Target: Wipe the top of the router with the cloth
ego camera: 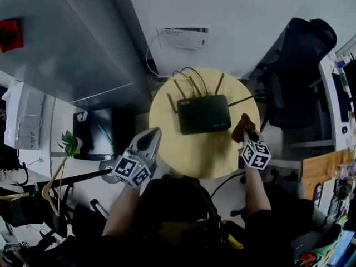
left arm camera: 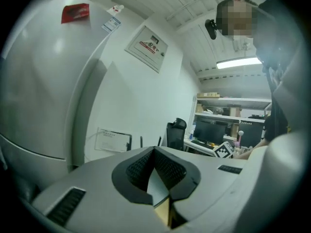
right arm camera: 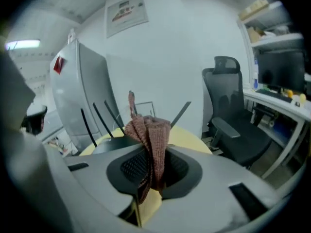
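At the left, the left gripper is hovering by the near-left rim of the round yellow table, its jaws lying together with nothing between them. The black router is sitting at the table's centre, its antennas pointing toward the far side. Just right of it, the right gripper is clamping a reddish-brown cloth. The cloth appears to be bunching upward, clear of the router.

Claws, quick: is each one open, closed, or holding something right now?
Left claw: closed, nothing in it.
Right claw: closed on the cloth.
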The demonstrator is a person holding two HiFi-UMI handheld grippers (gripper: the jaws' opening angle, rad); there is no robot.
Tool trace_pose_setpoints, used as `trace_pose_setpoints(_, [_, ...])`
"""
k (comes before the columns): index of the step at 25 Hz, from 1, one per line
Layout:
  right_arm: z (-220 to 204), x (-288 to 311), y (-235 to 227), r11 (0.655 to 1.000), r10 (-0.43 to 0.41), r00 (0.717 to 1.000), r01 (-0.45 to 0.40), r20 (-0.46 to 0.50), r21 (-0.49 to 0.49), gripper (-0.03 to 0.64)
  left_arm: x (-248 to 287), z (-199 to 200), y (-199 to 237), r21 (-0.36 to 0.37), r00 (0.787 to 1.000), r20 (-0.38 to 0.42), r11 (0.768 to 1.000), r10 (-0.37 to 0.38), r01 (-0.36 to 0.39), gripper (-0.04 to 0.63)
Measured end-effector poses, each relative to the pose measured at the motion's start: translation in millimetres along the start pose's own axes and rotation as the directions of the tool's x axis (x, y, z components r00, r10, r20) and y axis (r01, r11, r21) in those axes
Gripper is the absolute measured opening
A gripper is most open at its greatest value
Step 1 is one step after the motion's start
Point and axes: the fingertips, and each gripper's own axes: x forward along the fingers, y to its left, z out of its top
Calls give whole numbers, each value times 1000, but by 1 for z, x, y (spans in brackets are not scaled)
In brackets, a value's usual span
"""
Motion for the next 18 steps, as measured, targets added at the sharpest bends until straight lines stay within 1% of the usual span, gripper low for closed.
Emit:
trace_pose_setpoints(2, [8, -3, -10, 996, -11, 998, 5, 66, 86, 61, -19, 3, 12, -14, 998, 22, 998, 65, -65, -8])
trace_pose_setpoints(3, [9, -4, -15, 995, -36, 996, 28, 83, 101, 61, -28, 4, 17, -21, 995, 34, 996, 92, -91, -8])
trace_pose_setpoints(5, [7, -7, -20, 993, -82, 991, 73, 104, 92, 61, -44, 4, 25, -28, 990, 53, 992, 128, -127, -8])
trace_pose_setpoints(7, [5, -16, -12, 994, -92, 987, 83, 131, 73, 61, -57, 3, 28, -31, 988, 68, 990, 140, -138, -8])
trace_pose_setpoints(10, [0, -44, 18, 997, -79, 982, 81, 172, -3, 61, -71, -3, 23, -34, 990, 84, 993, 113, -111, -8])
trace_pose_setpoints(13, [-2, -73, 59, 994, -47, 975, 66, 216, -82, 61, -80, -7, 11, -26, 994, 94, 998, 53, -50, -8])
trace_pose_setpoints(15, [-1, -94, 88, 994, -26, 966, 53, 258, -95, 61, -92, -8, 7, -14, 995, 101, 1000, 14, -13, -8])
trace_pose_setpoints(18, [3, -132, 128, 996, -21, 943, 50, 331, -80, 61, -121, -5, 7, 6, 992, 117, 999, -37, 37, -8])
